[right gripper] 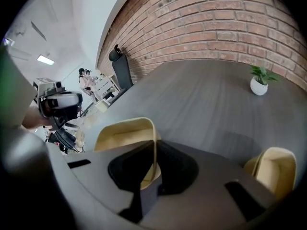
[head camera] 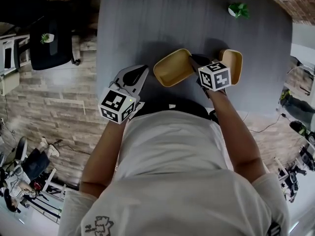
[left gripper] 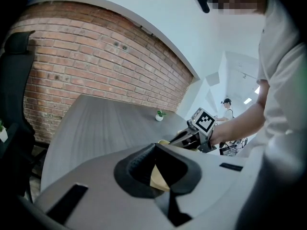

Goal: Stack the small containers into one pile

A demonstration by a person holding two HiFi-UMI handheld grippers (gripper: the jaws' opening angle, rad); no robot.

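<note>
Two small tan containers lie on the grey table (head camera: 147, 18). The left container (head camera: 170, 69) is tilted and open upward; the other container (head camera: 233, 64) sits to its right. My right gripper (head camera: 197, 62) reaches in between them and is shut on the left container's right wall. In the right gripper view that thin wall (right gripper: 154, 152) runs straight between the jaws of the right gripper (right gripper: 154, 145), and the second container (right gripper: 276, 169) is at lower right. My left gripper (head camera: 144, 70) is shut and empty just left of the tilted container. A piece of that container (left gripper: 160, 178) shows past the left gripper (left gripper: 154, 146).
A small potted plant (head camera: 238, 10) stands at the table's far right. A black chair (head camera: 51, 43) sits off the table's left edge. The table's near edge runs under both grippers, close to the person's body. A brick wall (right gripper: 230, 28) lies behind the table.
</note>
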